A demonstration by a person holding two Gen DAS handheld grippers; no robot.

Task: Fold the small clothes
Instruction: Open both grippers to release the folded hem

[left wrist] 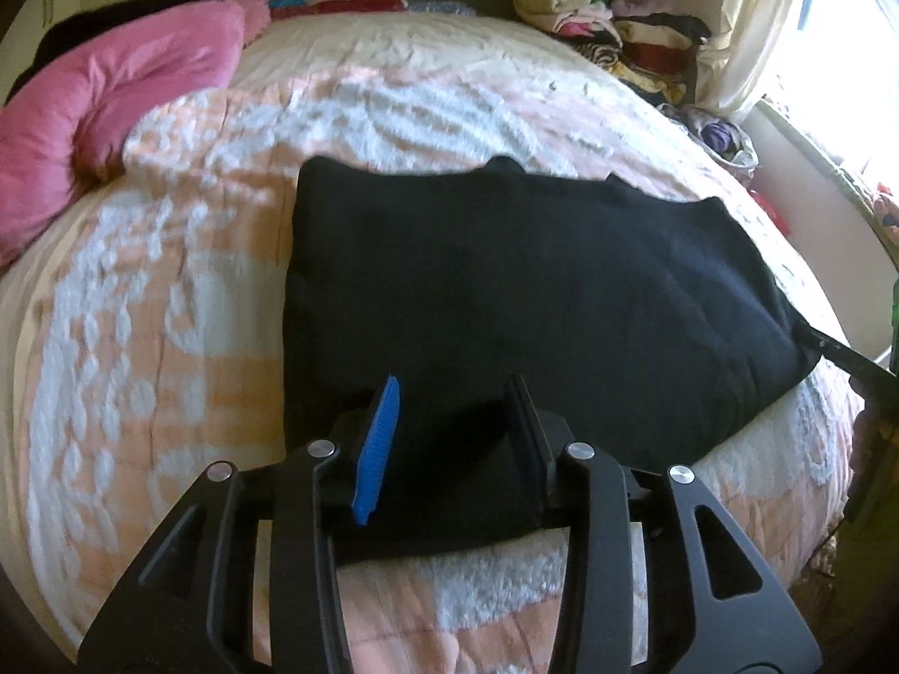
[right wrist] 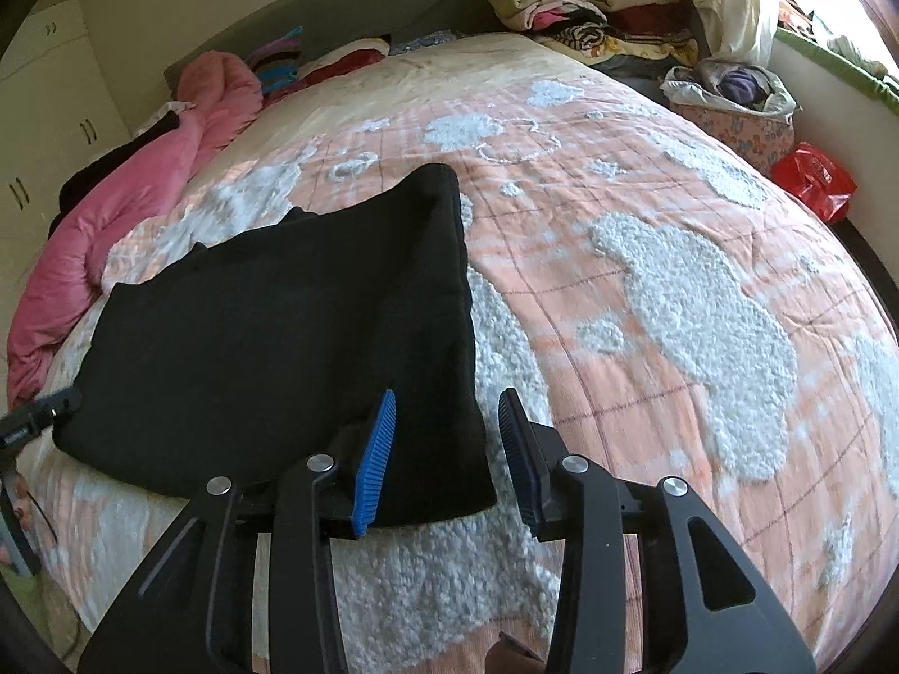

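Looking maybe halfway done: the black garment (left wrist: 505, 292) lies flat on the bed (right wrist: 646, 292), folded into a rectangle, while my left tool (left wrist: 449, 443) and right tool (right wrist: 446, 455) both sit spread wide at its near corners.

Bed (right wrist: 646, 180) under a peach quilt with white fleecy patches, black folded garment (right wrist: 269, 331) lying flat near its front edge, pink duvet (right wrist: 129, 208) bunched along the left side, stacked folded clothes (right wrist: 590, 5) at the far right corner
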